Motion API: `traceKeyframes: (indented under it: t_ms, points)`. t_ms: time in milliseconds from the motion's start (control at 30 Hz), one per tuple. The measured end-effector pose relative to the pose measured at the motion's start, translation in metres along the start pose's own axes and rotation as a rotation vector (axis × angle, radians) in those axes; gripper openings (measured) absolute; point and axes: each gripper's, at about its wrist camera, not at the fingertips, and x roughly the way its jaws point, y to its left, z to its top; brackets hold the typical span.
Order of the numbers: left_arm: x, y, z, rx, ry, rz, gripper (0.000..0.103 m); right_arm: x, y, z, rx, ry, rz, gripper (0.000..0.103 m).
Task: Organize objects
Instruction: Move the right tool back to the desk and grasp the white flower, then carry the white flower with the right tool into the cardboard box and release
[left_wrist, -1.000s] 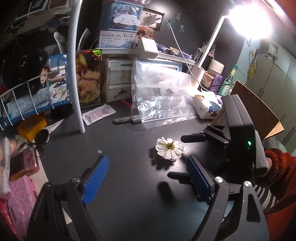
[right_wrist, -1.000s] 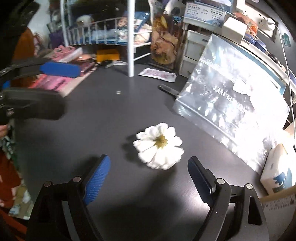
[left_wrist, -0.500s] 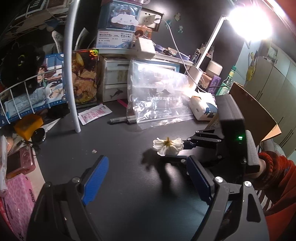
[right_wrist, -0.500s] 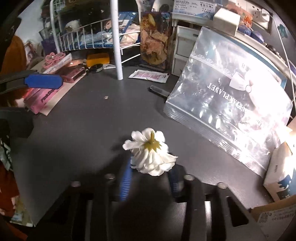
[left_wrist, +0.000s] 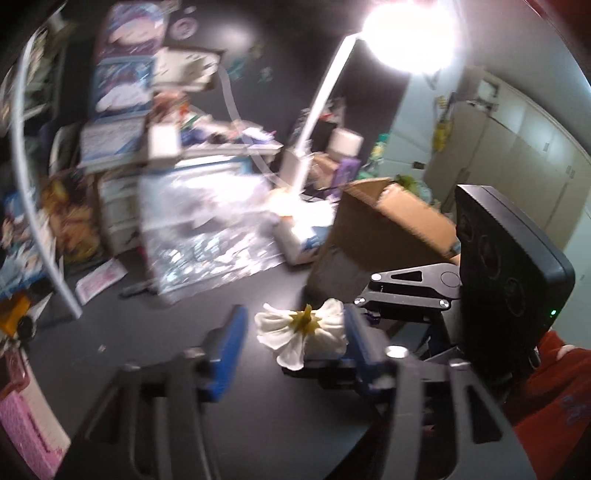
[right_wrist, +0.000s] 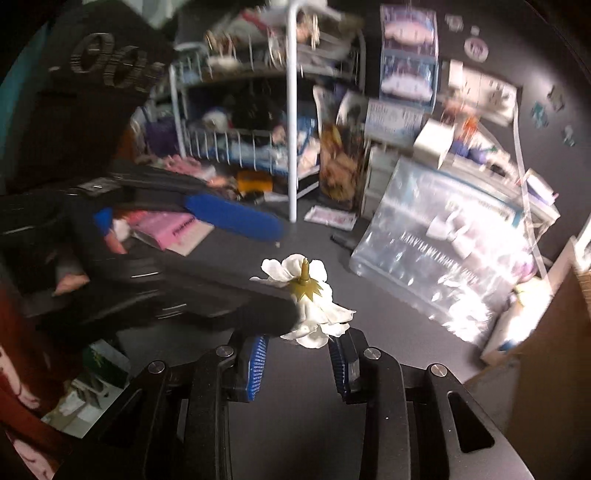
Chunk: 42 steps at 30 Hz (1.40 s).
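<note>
A white artificial flower (right_wrist: 308, 295) with a green calyx sits between the blue pads of my right gripper (right_wrist: 299, 360), which is shut on its lower petals and holds it above the black table (right_wrist: 388, 295). In the left wrist view the same flower (left_wrist: 304, 332) lies between the blue pads of my left gripper (left_wrist: 293, 345), whose jaws stand half closed around it. The right pad touches the petals; the left pad stands clear of them. The right gripper's body (left_wrist: 509, 273) is at the right.
A clear zip bag (right_wrist: 454, 236) leans at the back right. A cardboard box (left_wrist: 384, 236) stands to the right. A white wire rack (right_wrist: 291, 110) with clutter, a pink box (right_wrist: 173, 229) and a desk lamp (left_wrist: 406, 33) surround the table.
My right gripper has lifted the flower off the table and carried it up. My left gripper has moved in and narrowed its jaws around the flower.
</note>
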Motion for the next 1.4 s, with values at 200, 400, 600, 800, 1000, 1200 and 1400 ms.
traceKeyframes:
  t_ms: [200,400,600,800,1000,1200,1400]
  points:
    - [0.002,-0.043,0.030,0.089,-0.023,-0.025,0.037,-0.056,-0.008,0.001,0.007,-0.083,-0.062,0.026]
    - [0.023,-0.076,0.064,0.158,-0.020,-0.068,0.034,-0.095,-0.036,0.001,0.037,-0.117,-0.128,0.026]
    - [0.057,-0.102,0.094,0.199,0.012,-0.117,0.034,-0.120,-0.073,-0.004,0.090,-0.108,-0.188,0.026]
    - [0.099,-0.116,0.117,0.196,0.080,-0.169,0.034,-0.135,-0.116,-0.013,0.188,-0.050,-0.216,0.026]
    - [0.119,-0.122,0.125,0.209,0.128,-0.147,0.054,-0.134,-0.140,-0.017,0.215,0.006,-0.234,0.036]
    - [0.122,-0.117,0.130,0.194,0.122,-0.098,0.084,-0.133,-0.150,-0.017,0.205,0.033,-0.288,0.078]
    - [0.109,-0.110,0.127,0.180,0.075,-0.038,0.085,-0.136,-0.156,-0.018,0.216,0.036,-0.287,0.078]
